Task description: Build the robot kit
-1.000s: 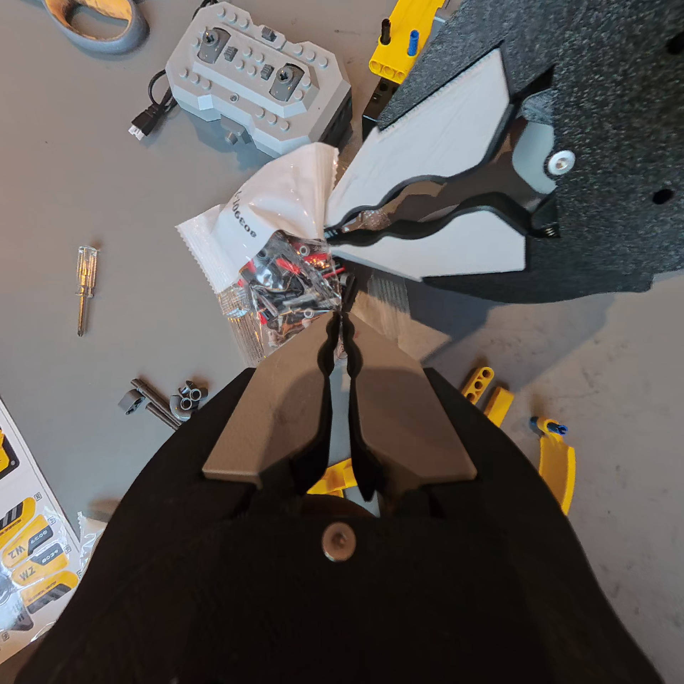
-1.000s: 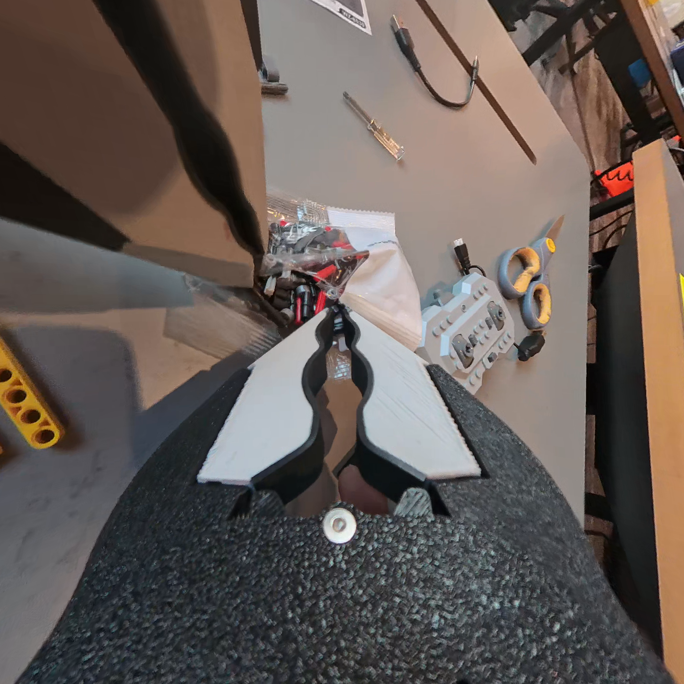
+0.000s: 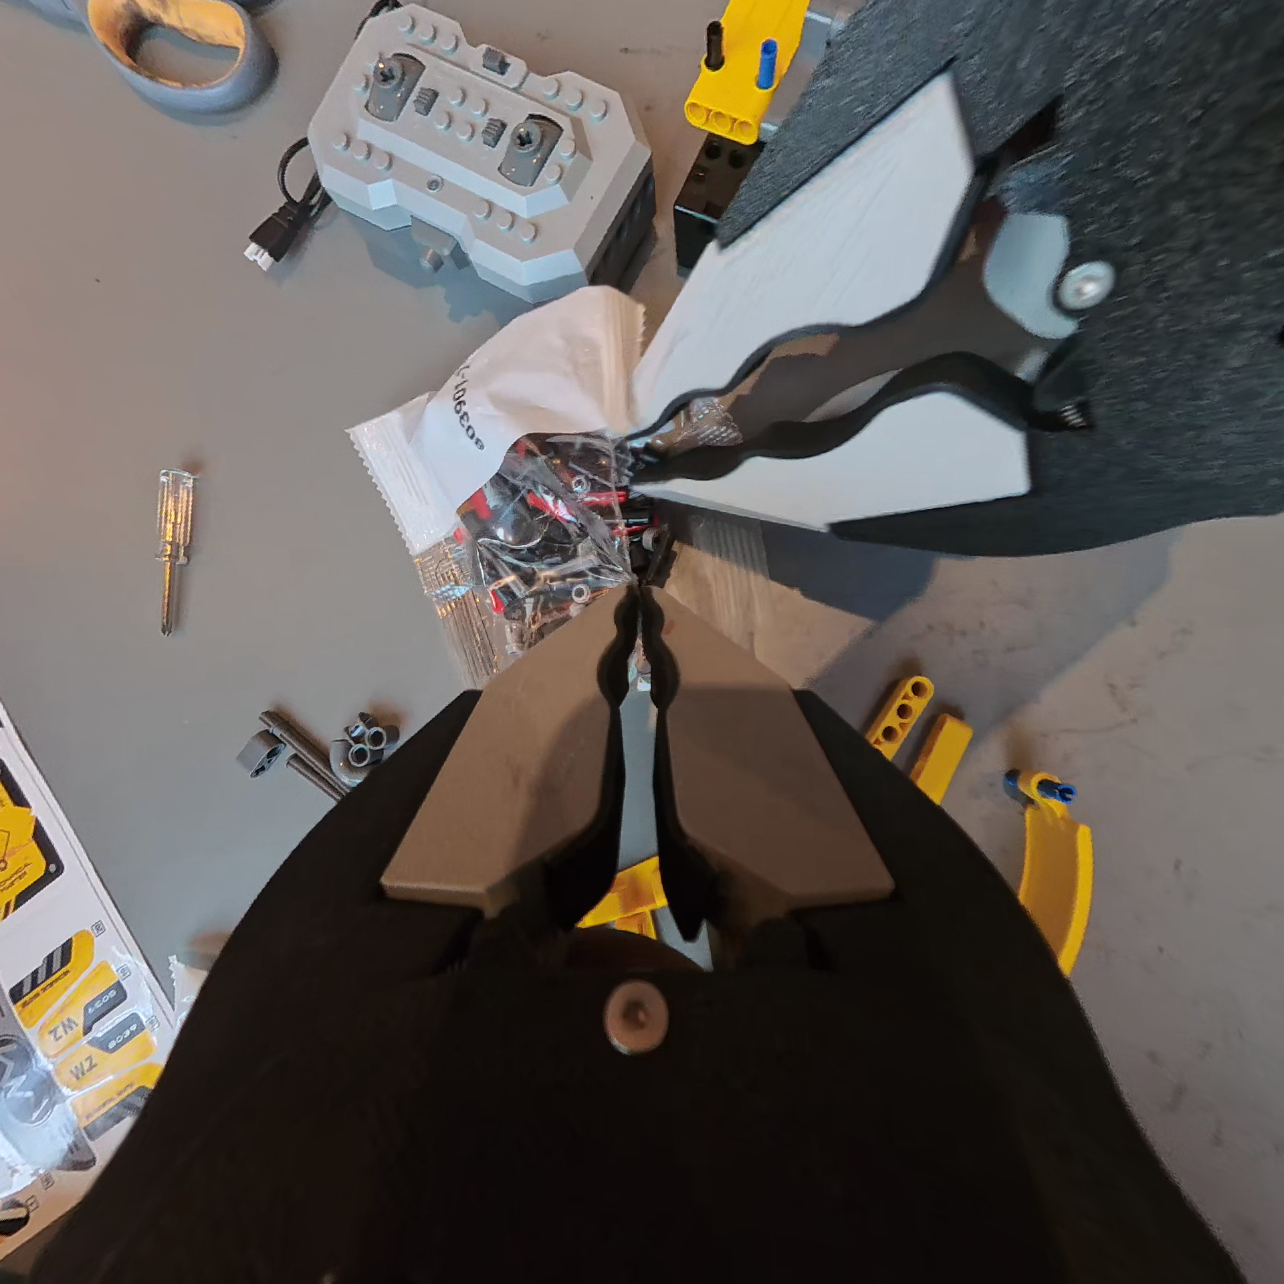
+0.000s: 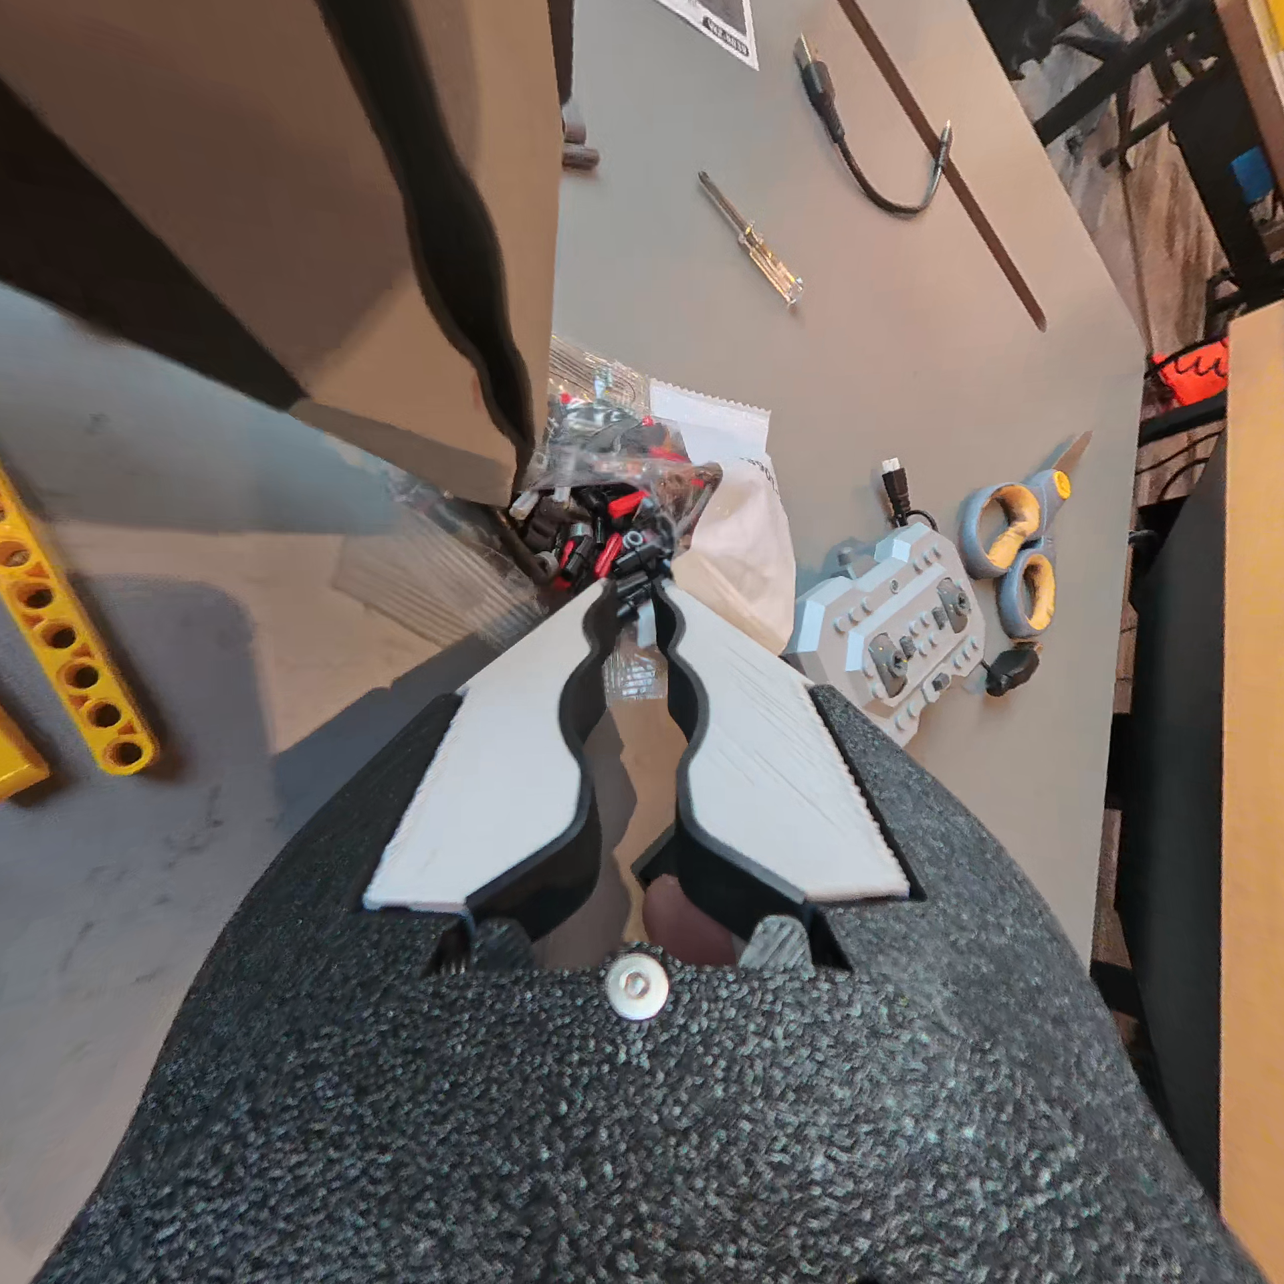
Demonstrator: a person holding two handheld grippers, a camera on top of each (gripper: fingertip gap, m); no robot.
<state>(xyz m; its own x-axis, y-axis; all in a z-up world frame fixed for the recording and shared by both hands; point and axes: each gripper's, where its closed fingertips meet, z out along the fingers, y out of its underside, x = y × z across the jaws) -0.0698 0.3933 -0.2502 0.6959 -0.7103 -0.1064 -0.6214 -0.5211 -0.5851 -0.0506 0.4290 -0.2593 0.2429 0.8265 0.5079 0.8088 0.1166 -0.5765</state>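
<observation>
The left tool is pinching the near edge of a clear bag of small parts, its grey fingers closed down to a sliver on the plastic. Off to its left, a small screwdriver is lying alone on the grey tabletop, and nearer in, a few dark pins and connectors are sitting loose beside a sticker sheet that is running off the view's edge. Ahead of the tool, a grey studded control box with a black cable is sitting just beyond the bag's white flap, with scissors farther out.

The bag is hanging stretched between the two tools, its white end resting on the tabletop. As I read it, each is gripping an opposite side of the opening so the film is held taut, and black and red pieces are crowding at the mouth.

The right tool is coming in from the left tool's right, its white fingers nearly shut on the bag's plastic, with a black piece showing at the tips. To its left, a yellow holed beam is lying near; to its right the control box and scissors are sitting close to the tabletop's edge.

Room looks tight ahead of both tools, where the box is crowding the bag. More bare surface is lying to the left tool's left, around the screwdriver. Yellow curved parts are hemming in its right.
</observation>
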